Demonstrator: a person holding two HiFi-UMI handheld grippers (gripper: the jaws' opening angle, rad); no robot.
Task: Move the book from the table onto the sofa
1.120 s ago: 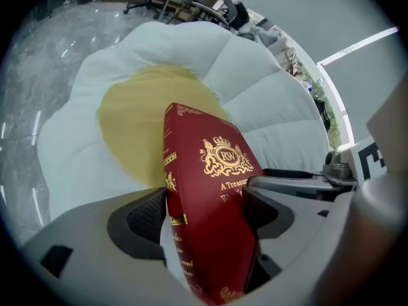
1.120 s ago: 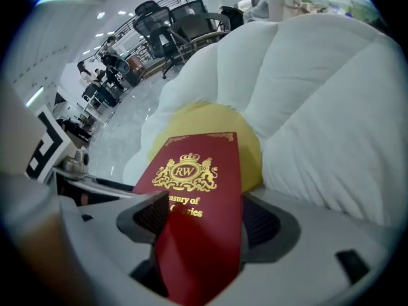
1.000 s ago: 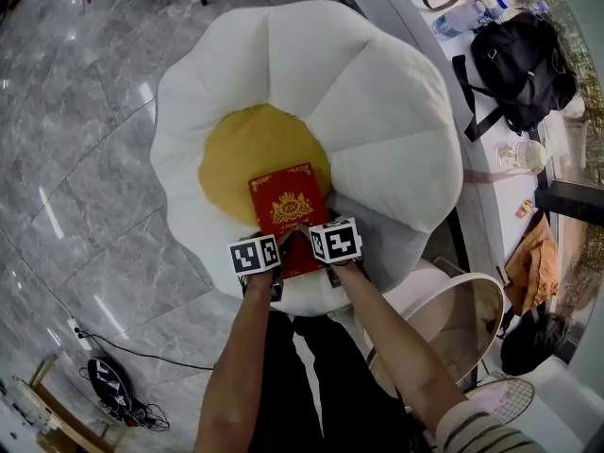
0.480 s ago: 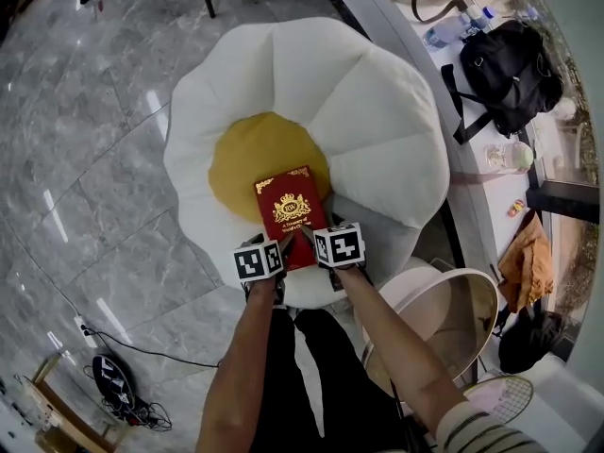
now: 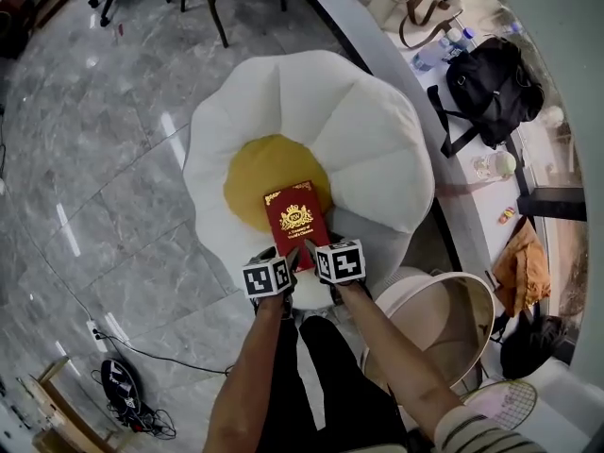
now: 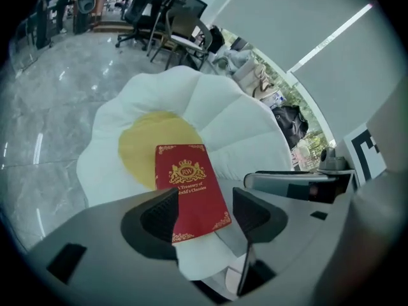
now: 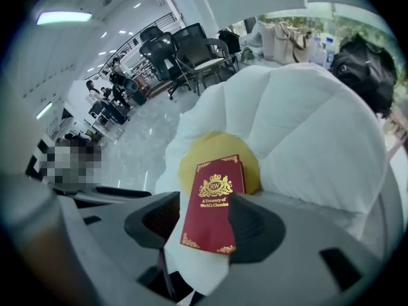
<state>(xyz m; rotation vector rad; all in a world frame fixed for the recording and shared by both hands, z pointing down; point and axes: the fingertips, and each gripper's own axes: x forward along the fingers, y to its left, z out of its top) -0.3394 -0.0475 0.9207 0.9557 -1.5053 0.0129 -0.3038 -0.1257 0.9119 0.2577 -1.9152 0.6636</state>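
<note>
The book (image 5: 296,225) lies near the sofa (image 5: 349,111) edge, long axis away from me. My left claw (image 5: 271,256) and right claw (image 5: 316,250), equidistant, are spread, closing empty.

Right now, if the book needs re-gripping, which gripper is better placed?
Right, narrowly: the right gripper sights the book squarely between its jaws; the left gripper sees it off to one side. Both pairs are closing, empty.

A big white sofa (image 5: 368,130) shaped like a flower sits on the shiny grey floor (image 5: 104,177). A red book (image 5: 296,223) lies flat on it — partly on the yellow middle (image 5: 260,173), partly on white. A black bag (image 5: 486,88) sits on the long table (image 5: 469,201) beside it.
</note>
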